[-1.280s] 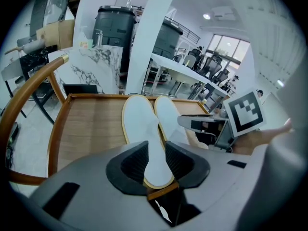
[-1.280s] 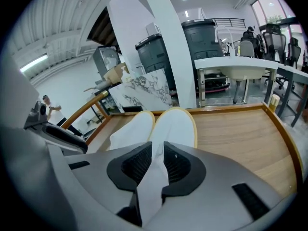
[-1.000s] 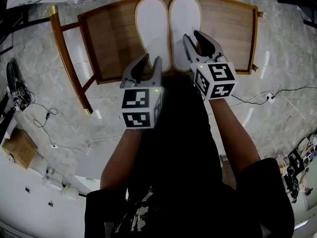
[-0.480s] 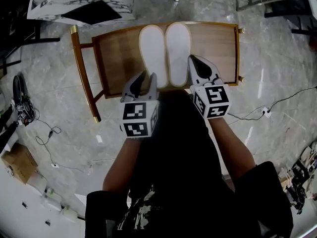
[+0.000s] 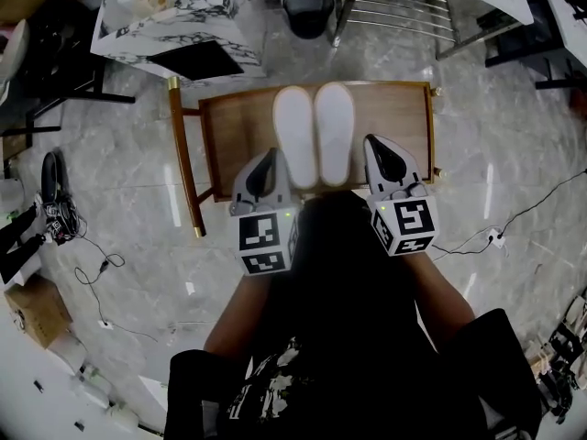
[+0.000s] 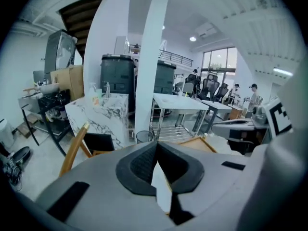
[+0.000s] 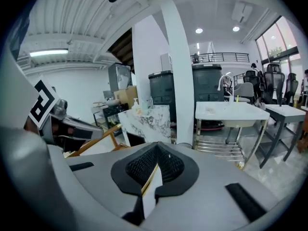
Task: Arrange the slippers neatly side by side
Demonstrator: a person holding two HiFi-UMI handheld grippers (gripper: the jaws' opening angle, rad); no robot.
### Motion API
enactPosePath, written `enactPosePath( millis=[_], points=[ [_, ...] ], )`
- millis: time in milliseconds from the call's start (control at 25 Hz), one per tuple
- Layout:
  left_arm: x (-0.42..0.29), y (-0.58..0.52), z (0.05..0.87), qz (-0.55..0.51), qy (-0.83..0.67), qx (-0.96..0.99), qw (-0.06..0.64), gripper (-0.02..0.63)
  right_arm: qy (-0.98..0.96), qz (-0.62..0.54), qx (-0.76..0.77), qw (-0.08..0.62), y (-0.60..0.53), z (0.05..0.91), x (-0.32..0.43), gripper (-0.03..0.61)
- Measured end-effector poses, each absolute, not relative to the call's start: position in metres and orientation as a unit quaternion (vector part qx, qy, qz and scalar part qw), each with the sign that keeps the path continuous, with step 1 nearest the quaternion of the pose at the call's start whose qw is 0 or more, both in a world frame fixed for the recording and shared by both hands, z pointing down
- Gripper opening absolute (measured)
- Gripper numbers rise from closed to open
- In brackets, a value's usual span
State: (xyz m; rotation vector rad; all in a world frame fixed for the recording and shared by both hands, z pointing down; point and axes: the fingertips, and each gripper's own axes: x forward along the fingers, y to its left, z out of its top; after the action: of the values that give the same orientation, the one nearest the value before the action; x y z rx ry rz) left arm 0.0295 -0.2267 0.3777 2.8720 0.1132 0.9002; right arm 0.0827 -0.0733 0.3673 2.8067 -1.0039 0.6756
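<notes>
Wooden bench (image 5: 394,126) on marble floor (image 5: 138,191) — black bin (image 5: 307,12), wire rack (image 5: 394,7) beyond; cables (image 5: 108,262) left.

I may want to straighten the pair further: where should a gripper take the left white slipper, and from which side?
Probably its near end, coming in from that side: the left slipper lies flat, pointing away, with the right slipper close along its inner edge, so the near rim and outer edge are free.

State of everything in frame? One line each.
left slipper: flat on the chair seat
right slipper: flat beside it, toes level
wooden chair: upright, carrying both slippers
left gripper: just closed, shut, empty
right gripper: shut, empty
</notes>
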Motion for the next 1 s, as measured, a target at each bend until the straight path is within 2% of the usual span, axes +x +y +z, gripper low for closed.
enactPosePath(
  millis=[640, 1000],
  points=[
    [0.047, -0.235, 0.193, 0.070, -0.019, 0.997, -0.026, 0.005, -0.350, -0.003, 0.936, 0.037, -0.065, 0.183, 0.103, -0.002],
    [0.053, -0.227, 0.154, 0.020, -0.042, 0.998, -0.044, 0.005, -0.362, -0.043, 0.930, 0.040, -0.065, 0.147, 0.109, -0.002]
  ],
)
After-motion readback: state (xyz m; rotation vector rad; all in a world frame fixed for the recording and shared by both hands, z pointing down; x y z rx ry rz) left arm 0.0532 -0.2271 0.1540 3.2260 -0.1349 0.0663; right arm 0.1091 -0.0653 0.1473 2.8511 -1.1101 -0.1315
